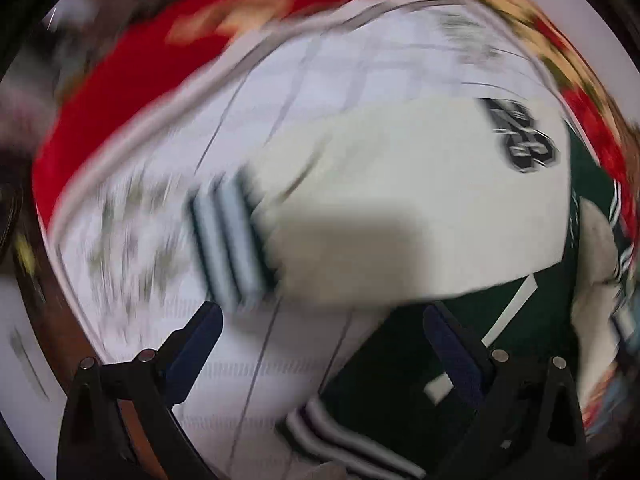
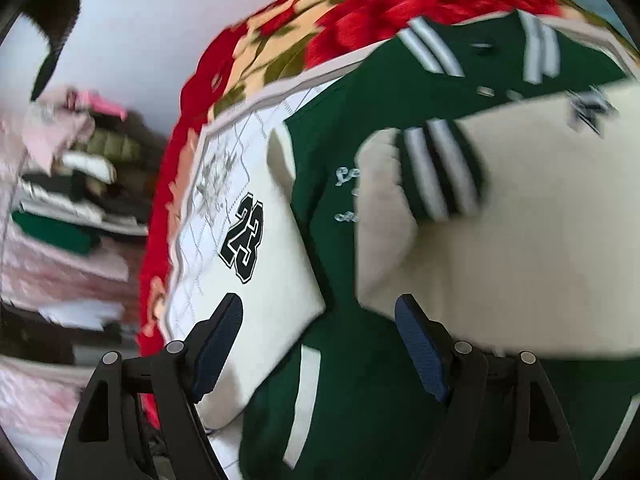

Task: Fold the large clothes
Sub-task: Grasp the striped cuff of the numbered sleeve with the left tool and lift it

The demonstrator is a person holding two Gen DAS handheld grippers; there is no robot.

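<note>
Right wrist view takes in the widest spread: a red floral blanket [image 2: 360, 4] covers the bed, and over it lies a white quilted sheet [image 2: 208, 184] with a grey stitched grid. On that sheet rests the green varsity jacket [image 2: 340, 380], its body dark green with white stripes at the hem and pocket. One cream sleeve [image 2: 280, 264] lies flat across the left of the jacket, carrying a black "23" patch [image 2: 243, 236]. The other cream sleeve [image 2: 520, 248] is folded in over the chest from the right, its green-and-white striped cuff [image 2: 440, 172] resting on the green front. Off to the left, beyond the bed edge, sits a blurred stack of folded clothes [image 2: 72, 200].

The right gripper [image 2: 320, 344] hangs above the jacket's lower front with its jaws spread wide and nothing between them.

Left wrist view is heavily motion-blurred. It shows the same jacket [image 1: 384, 392], blanket [image 1: 120, 88] and quilted sheet [image 1: 248, 360], a cream sleeve [image 1: 400, 220] ending in a striped cuff [image 1: 228, 240], and the number patch [image 1: 524, 140]. The left gripper [image 1: 320, 352] is likewise spread wide and grips nothing, poised over the sheet and jacket edge
</note>
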